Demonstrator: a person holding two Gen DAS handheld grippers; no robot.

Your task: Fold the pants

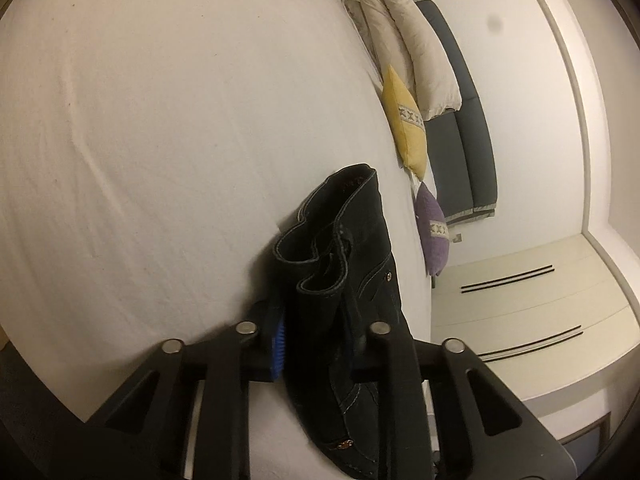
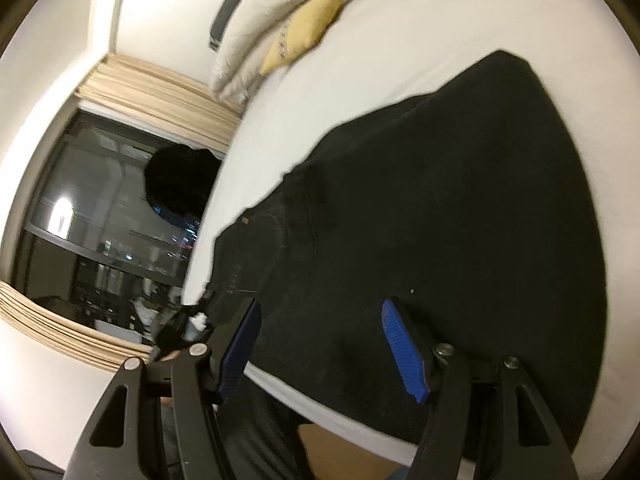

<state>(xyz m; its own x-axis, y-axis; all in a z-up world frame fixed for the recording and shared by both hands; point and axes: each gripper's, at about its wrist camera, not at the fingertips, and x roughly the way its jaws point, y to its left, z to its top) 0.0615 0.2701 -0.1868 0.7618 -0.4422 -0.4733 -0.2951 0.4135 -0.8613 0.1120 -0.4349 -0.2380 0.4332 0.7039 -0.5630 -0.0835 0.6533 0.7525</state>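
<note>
Dark denim pants (image 2: pixel 440 208) lie spread on a white bed (image 2: pixel 400 48) in the right wrist view. My right gripper (image 2: pixel 320 340) is open, its blue pads (image 2: pixel 402 344) apart just above the near part of the pants, holding nothing. In the left wrist view my left gripper (image 1: pixel 316 328) is shut on a bunched fold of the pants (image 1: pixel 344 248), near the waistband with its rivets, lifted off the white sheet (image 1: pixel 180 120). One blue pad (image 1: pixel 279 344) shows at the left; the other is hidden by cloth.
A yellow cushion (image 1: pixel 404 120), a purple cushion (image 1: pixel 432 232) and a folded beige duvet (image 1: pixel 404 40) lie along the head of the bed. A white wardrobe (image 1: pixel 532 300) stands beyond. A dark window (image 2: pixel 112 220) with a rolled blind is left of the bed.
</note>
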